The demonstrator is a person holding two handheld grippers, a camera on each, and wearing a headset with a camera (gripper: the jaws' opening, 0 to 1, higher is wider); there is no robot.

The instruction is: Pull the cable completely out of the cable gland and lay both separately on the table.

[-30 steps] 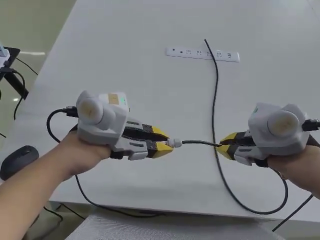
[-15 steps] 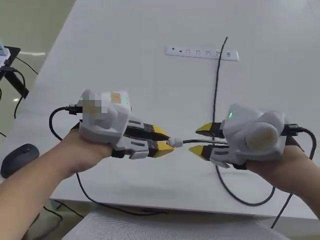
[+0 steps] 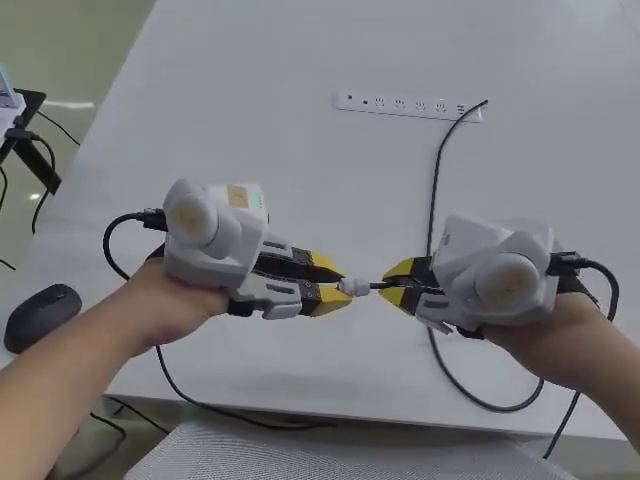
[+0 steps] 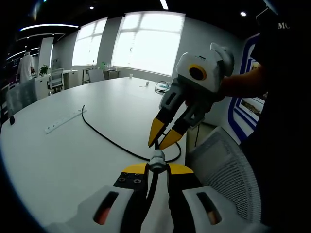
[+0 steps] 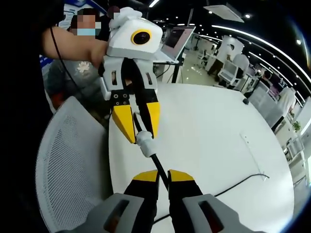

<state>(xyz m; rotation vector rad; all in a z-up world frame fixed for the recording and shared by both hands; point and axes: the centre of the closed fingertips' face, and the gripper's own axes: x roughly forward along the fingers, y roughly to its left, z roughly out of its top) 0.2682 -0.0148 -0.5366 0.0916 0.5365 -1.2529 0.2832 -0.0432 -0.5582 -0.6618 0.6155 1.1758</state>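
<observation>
A small white cable gland (image 3: 352, 288) sits at the tip of my left gripper (image 3: 340, 291), which is shut on it; in the left gripper view the gland (image 4: 156, 158) pokes out between the yellow jaws. A black cable (image 3: 436, 190) leaves the gland, passes through my right gripper (image 3: 393, 287) and runs across the table toward the power strip. The right gripper (image 5: 163, 175) is shut on the cable (image 5: 156, 162) a short way from the gland (image 5: 145, 141). Both grippers hang just above the table's near edge, tip to tip.
A white power strip (image 3: 408, 105) lies far back on the white table (image 3: 250, 140). A dark mouse (image 3: 40, 312) rests at the left edge. A mesh chair (image 3: 330, 455) stands below the near edge. Gripper leads loop under both hands.
My right gripper has slid left along the cable toward the gland; it stood open half a second ago and is now shut. The cable's far end has swung right.
</observation>
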